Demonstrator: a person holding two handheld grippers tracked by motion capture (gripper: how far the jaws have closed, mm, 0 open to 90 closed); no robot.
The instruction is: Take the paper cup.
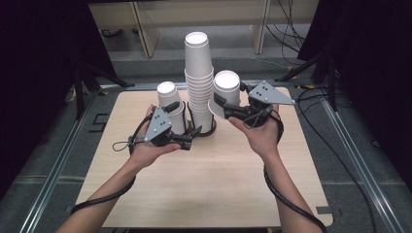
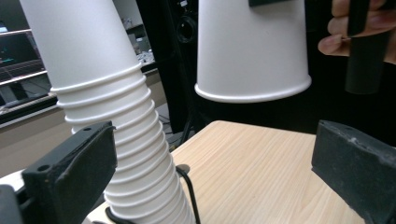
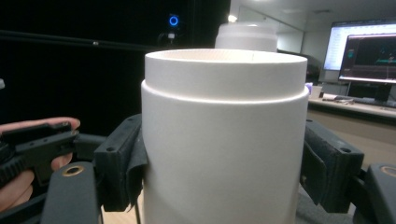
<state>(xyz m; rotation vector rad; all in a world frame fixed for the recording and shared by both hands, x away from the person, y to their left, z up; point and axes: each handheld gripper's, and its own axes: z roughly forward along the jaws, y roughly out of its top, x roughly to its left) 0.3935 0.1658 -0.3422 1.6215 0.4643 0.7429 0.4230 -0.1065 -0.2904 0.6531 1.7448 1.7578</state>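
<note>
Two forearms came in at the bottom of the high view. On the wooden table [image 1: 204, 179] stood a tall stack of white cups [image 1: 199, 92] and a short stack [image 1: 171, 109]. Just right of the tall stack, the right gripper [image 1: 221, 104] pinched one white paper cup [image 1: 226, 92], upside down, above the table. The left gripper [image 1: 195, 136] sat spread by the tall stack's foot.

From the left gripper view, the jaws stood wide apart, the tall stack [image 2: 116, 140] beside one, the cup [image 2: 252, 51] hanging above the table.

From the right gripper view, both jaws pressed the plain cup [image 3: 224, 140].
</note>
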